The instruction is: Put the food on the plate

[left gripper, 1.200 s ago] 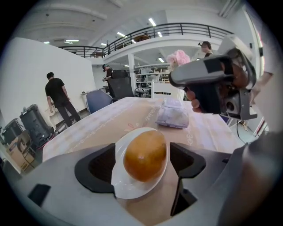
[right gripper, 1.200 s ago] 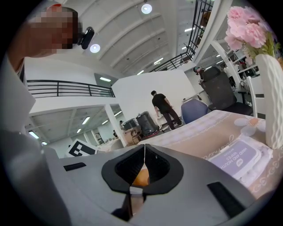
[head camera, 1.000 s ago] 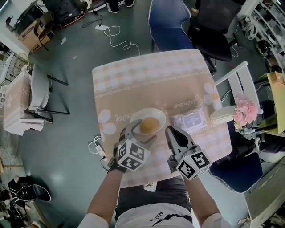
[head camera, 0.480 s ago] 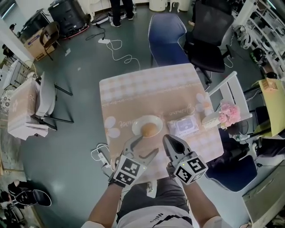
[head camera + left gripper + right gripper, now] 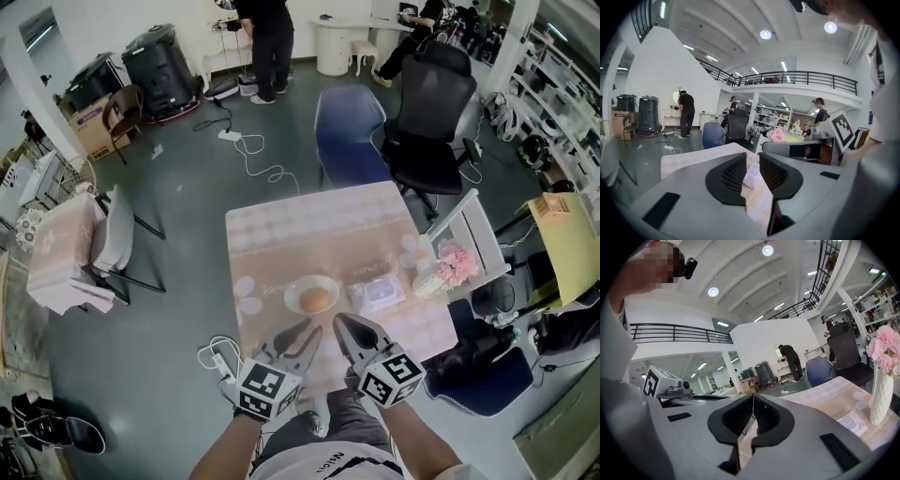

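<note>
Over at the far left a folding chair [image 5: 112, 246] stands on the grey floor, well apart from the table [image 5: 309, 234] with its peach checked cloth. On the near half of that table sits a white plate [image 5: 292, 292], and the food [image 5: 316, 299], a round golden bun by the look of it, already lies in the middle of it. Just nearer than the plate, at the table's near edge, the person holds the left gripper [image 5: 298, 335] clear of the cloth. Its jaws have just been closing and now stand only a narrow slit apart, with nothing between them and nothing gripped. Through that slit its own view shows a packet lying out on the table beyond. Right beside it the right gripper [image 5: 349, 328] has its jaw tips pressed together, and it holds nothing either. Neither claw touches the plate or the bun. To the right of the plate lies the clear wrapped packet [image 5: 378, 294], and further right, at the table's right edge, stands a white vase of pink flowers [image 5: 454, 265]. Beyond the table's far side are a blue chair [image 5: 349, 127] and, to its right, a black office chair [image 5: 427, 112].
</note>
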`<state>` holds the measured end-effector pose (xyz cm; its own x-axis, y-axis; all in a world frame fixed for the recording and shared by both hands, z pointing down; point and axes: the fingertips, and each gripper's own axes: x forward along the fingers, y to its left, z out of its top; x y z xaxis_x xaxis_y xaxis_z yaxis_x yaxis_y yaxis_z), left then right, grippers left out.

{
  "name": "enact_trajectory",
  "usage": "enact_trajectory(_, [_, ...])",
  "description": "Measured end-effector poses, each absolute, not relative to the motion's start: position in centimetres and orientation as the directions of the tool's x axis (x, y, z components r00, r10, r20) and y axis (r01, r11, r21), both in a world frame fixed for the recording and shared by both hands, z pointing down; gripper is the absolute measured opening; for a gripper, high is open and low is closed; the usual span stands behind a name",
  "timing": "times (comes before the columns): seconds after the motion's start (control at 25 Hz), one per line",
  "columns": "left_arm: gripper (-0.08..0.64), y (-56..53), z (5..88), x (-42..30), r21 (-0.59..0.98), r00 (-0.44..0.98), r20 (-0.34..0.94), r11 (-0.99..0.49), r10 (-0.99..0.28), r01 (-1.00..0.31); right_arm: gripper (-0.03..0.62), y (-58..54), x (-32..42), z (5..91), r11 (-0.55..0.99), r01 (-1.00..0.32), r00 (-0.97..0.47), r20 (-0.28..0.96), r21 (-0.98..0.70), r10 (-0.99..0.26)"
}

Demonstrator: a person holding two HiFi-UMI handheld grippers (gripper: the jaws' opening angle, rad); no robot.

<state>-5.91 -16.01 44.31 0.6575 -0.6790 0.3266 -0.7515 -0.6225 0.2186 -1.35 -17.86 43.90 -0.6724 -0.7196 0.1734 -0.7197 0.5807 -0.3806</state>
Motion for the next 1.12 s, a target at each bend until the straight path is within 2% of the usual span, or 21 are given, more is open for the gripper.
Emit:
enact_trajectory(0.12, [0.035, -14.8, 42.0, -5.9, 0.231, 0.654, 0.276, -0.612, -0.704, -0.756, 0.018, -16.8, -1.5, 42.4, 0.596, -0.709, -0.683, 0.154, -0.376, -0.714])
enact_trajectory(0.24, [0.008, -13.8, 39.7, -5.6, 0.241, 0.664, 0.219, -0.620, -0.715, -0.747, 0.017, -16.1, -1.3, 40.9, 0.607, -0.704, -0.686, 0.131, -0.370, -0.715])
enact_trajectory(0.68, [0.006, -11.7, 36.2, -4.9, 0.317, 0.693, 0.125, -0.633, -0.710, -0.706, 0.017, -14.2, -1.3, 37.5, 0.637, -0.700, -0.692, 0.085, -0.323, -0.717])
enact_trajectory(1.12, [0.006, -11.8, 34.9, -5.5, 0.303, 0.678, 0.098, -0.627, -0.729, -0.718, 0.015, -14.1, -1.4, 36.2, 0.643, -0.707, -0.686, 0.065, -0.294, -0.725])
